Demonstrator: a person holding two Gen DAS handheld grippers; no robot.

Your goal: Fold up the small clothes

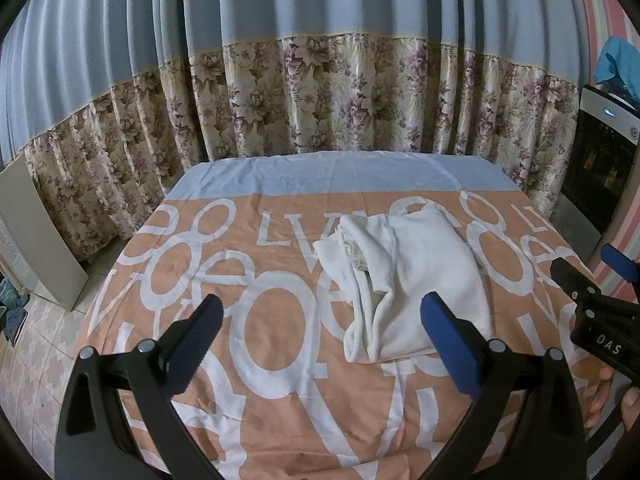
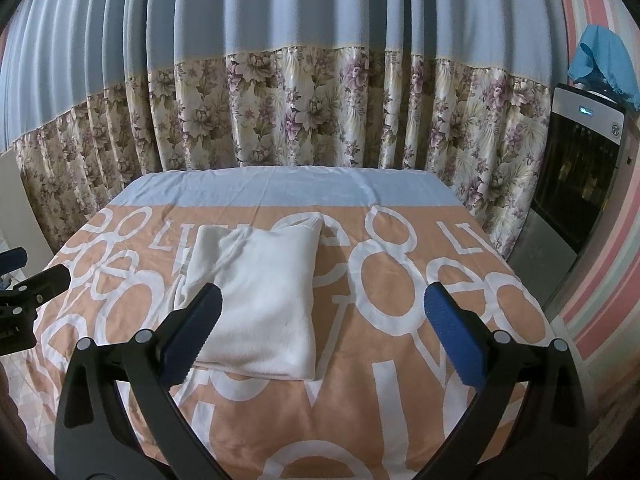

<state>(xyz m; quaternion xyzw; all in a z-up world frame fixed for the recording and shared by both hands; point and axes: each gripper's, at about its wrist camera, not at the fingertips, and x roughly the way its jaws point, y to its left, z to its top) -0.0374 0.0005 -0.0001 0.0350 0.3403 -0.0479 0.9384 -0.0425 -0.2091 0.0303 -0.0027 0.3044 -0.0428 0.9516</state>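
Both your left hand-held gripper [image 1: 320,340] and right hand-held gripper [image 2: 322,336] hung wide open and empty, clear of the folded white garment [image 2: 264,300] lying on the bench [image 2: 400,360], presumably released.

Your orange-and-white cover [image 1: 280,392] on the surface carries big white letters all over. At twelve o'clock from the left hand-held gripper [image 1: 320,338] you can read "LV" before the white garment [image 1: 420,280] hides the rest; round "o" and "e" shapes crowd beside it. In the right wrist view "LV" shows again at one o'clock, near the cover's right edge. At three o'clock in the left wrist view, the right hand-held gripper [image 1: 592,276] bears the small white letters "DAS".
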